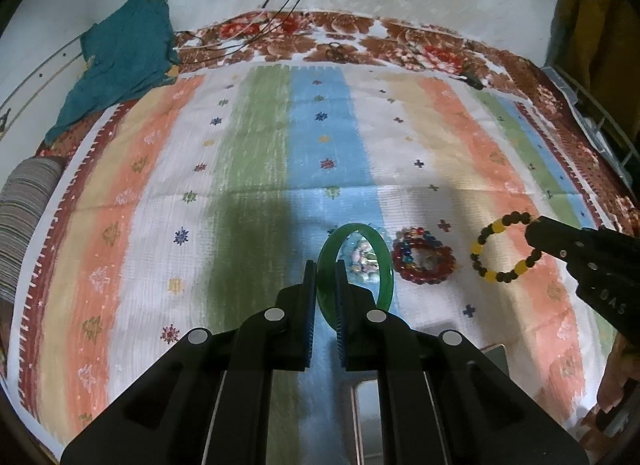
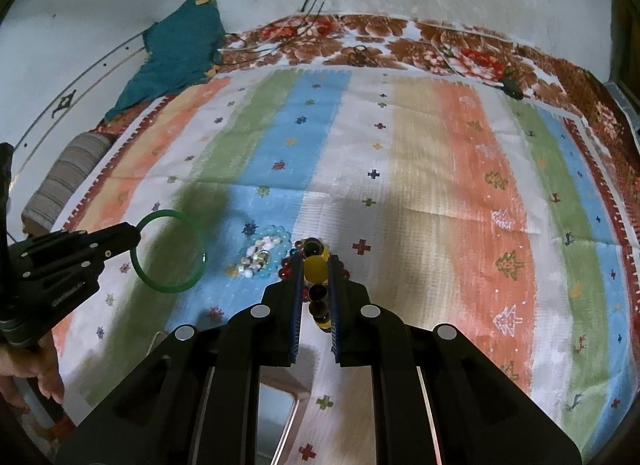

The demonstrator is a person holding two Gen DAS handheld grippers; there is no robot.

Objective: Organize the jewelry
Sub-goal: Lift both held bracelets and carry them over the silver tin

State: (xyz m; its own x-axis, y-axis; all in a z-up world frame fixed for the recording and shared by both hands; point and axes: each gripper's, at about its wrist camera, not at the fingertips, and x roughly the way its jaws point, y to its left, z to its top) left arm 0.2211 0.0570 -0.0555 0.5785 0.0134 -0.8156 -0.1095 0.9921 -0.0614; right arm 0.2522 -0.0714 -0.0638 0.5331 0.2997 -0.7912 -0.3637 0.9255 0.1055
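Green bangle (image 1: 353, 265) clamped in my left gripper (image 1: 325, 269); black-and-yellow bead bracelet (image 2: 316, 285) pinched in my right gripper (image 2: 314, 265), red bracelet (image 1: 424, 261) on striped cloth (image 1: 256, 169) at 1 o'clock

Dim indoor light, soft dark shadows, fisheye-warped edges, slight blur

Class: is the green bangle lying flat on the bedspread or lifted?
Lifted: the left tool pinches the green bangle by its rim, clear of the cloth.
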